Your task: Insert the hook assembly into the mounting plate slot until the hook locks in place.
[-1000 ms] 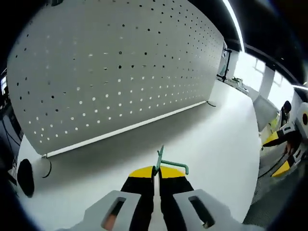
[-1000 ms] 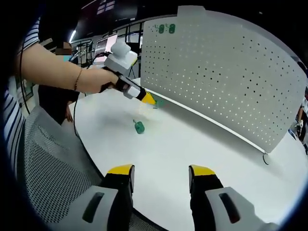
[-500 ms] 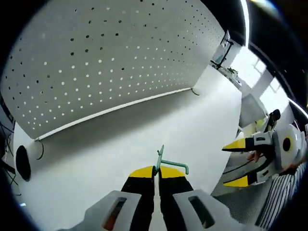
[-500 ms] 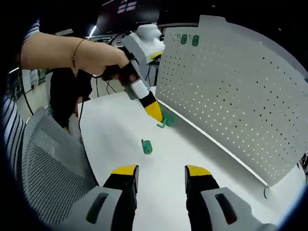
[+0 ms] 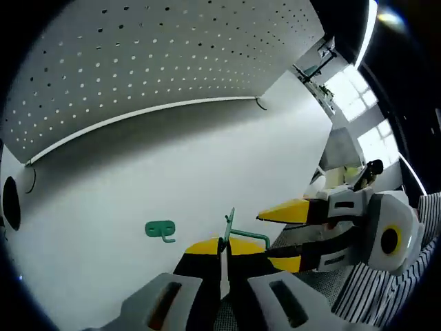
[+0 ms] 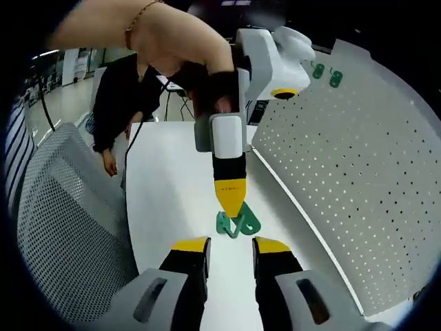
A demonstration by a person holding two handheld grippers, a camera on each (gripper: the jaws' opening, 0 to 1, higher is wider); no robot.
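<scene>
On the white table (image 5: 138,172), left of the grippers in the left gripper view, a small green plate (image 5: 160,229) lies flat below the pegboard (image 5: 151,62). Next, the left gripper (image 5: 224,243) is clenched on a thin green hook (image 5: 238,233), a light, stiff wire piece best pinched at its upright shank. Beside it, the right gripper (image 6: 231,243) stands released, holding nothing. No writing is readable.

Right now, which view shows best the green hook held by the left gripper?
The left gripper view: the green hook stands clear against the white table. In the right gripper view it overlaps another green piece.
</scene>
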